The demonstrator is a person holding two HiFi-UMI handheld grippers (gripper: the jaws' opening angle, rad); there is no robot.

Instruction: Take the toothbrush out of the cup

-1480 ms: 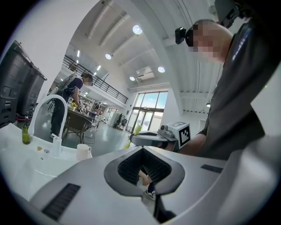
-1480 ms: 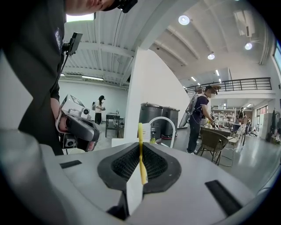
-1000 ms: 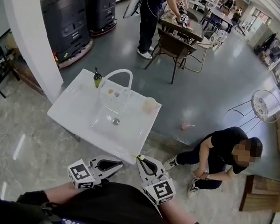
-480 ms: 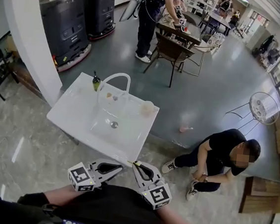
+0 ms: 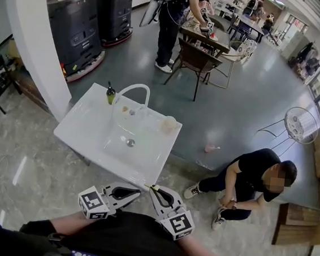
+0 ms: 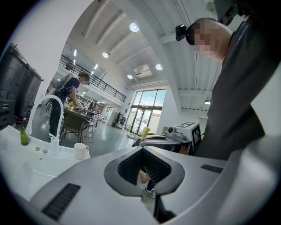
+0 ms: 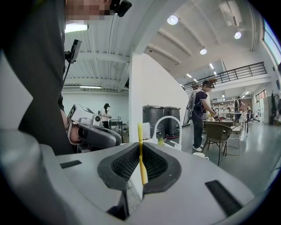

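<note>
A white washbasin counter (image 5: 80, 129) stands on the pale marbled floor (image 5: 25, 164). At its far edge rises 1 white arched faucet (image 5: 134, 86). Just left of the faucet stands 1 small green bottle (image 5: 111, 94), upright. Right of the faucet, near the counter's corner, sits 1 pale cup (image 5: 169, 123). In front of the faucet the bowl sinks to a round drain (image 5: 130, 143).
</note>
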